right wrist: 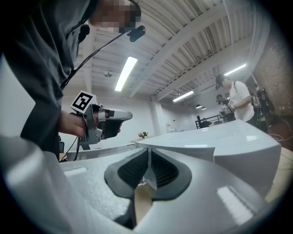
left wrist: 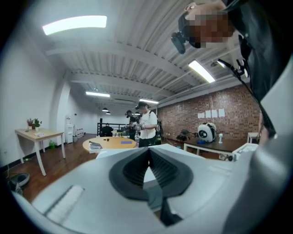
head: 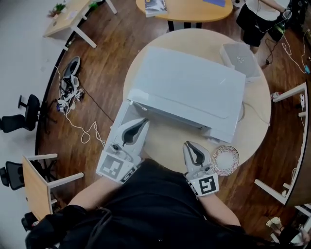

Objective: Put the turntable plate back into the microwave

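A white microwave (head: 189,90) stands on the round wooden table (head: 170,138), and its door (head: 122,119) hangs open at the left front. The turntable plate (head: 225,160), round with a patterned rim, lies on the table at the front right. My left gripper (head: 144,121) is shut and empty, with its tips at the open door's hinge side. My right gripper (head: 187,144) is also shut and empty, just left of the plate and apart from it. In the left gripper view the left gripper (left wrist: 149,150) looks over the microwave's top. In the right gripper view the right gripper (right wrist: 149,151) points toward the microwave (right wrist: 229,137) and the left gripper (right wrist: 112,119).
A grey box (head: 240,58) sits on the table behind the microwave, and a white cable (head: 255,114) trails on its right. Shoes and tangled cords (head: 70,85) lie on the floor at the left. A person (head: 257,19) stands by another table (head: 189,9) beyond.
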`<state>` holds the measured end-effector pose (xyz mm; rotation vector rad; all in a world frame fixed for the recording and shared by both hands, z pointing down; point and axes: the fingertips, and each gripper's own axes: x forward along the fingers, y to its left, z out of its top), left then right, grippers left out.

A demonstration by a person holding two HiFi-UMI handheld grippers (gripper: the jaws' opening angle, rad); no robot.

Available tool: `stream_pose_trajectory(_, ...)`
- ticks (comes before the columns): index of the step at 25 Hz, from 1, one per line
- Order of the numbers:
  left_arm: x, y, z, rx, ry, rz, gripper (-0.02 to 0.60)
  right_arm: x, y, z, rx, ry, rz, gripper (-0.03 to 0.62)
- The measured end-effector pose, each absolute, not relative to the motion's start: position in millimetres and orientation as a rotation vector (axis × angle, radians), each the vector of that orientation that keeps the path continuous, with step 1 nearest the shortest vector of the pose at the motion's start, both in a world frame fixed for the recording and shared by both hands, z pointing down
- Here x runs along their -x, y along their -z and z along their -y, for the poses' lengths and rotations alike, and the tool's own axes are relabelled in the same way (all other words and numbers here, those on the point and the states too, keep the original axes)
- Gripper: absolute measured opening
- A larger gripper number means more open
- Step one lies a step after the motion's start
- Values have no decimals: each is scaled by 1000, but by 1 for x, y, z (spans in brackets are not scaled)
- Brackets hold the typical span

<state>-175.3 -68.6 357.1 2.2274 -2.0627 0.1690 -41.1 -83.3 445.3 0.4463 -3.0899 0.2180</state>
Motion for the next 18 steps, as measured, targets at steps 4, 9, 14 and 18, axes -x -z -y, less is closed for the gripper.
stream_pose_trajectory(4, 183, -364, 69, -2256, -164, 2031, 3, 44, -436, 93, -556, -155, 3085, 9)
stream_pose_trajectory(9, 190, -366, 84, -2362, -107, 1929, 5, 39, -424, 99, -760, -87, 3048, 9)
stream_pose_trajectory(14, 205, -370, 96, -2464, -95, 1815, 5, 41, -404, 99, -917, 113, 3002, 9)
stream_pose_trajectory(18, 241, -363, 115, -2450, -70, 1800, 3, 25, -416, 118, -1060, 165, 2852, 38)
